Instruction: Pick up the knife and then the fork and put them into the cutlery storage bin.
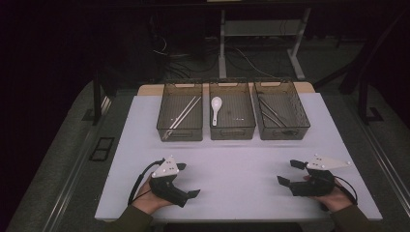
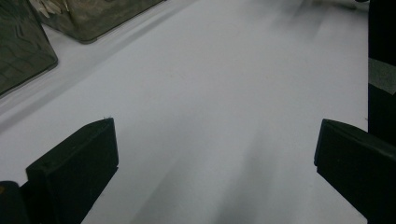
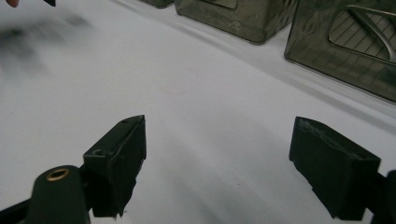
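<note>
The three mesh baskets (image 1: 232,130) stand in a row ahead of both claws, the white spoon (image 1: 216,107) in the middle one. The left claw (image 1: 187,180) and right claw (image 1: 286,172) hover released, empty, over the bare table (image 1: 232,164). A good reach stays level, jaws wide, entering from above.

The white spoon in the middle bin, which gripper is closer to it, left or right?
Left. The left gripper sits on the near side of the table, below and slightly left of the white spoon. The right gripper sits farther off, toward the table's right edge. Both are open and empty.
</note>
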`<state>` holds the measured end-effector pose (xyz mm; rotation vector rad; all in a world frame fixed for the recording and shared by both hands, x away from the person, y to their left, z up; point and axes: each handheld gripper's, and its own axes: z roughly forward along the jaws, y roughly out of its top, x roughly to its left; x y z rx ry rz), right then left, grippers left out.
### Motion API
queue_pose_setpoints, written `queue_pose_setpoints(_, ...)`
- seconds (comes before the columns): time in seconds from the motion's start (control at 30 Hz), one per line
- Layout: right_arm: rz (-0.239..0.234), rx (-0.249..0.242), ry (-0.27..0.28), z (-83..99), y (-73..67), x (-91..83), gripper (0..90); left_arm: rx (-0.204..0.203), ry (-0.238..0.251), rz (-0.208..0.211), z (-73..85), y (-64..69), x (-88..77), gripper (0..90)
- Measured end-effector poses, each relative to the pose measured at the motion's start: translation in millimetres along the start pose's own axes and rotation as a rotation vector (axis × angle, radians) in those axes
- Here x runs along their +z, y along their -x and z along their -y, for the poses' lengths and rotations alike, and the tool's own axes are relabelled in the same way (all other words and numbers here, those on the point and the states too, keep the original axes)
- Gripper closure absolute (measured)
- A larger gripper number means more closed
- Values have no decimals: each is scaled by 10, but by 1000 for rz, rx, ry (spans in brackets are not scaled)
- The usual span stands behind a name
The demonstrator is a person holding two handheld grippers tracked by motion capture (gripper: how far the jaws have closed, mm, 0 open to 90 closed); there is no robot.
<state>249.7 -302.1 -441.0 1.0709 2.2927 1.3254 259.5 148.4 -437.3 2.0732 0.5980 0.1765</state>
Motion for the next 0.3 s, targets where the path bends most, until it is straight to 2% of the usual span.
queue_pose_setpoints(0.3, 1, -11, -1, -1, -5, -1, 184, 6, -6, -2, -4, -3, 0, 0)
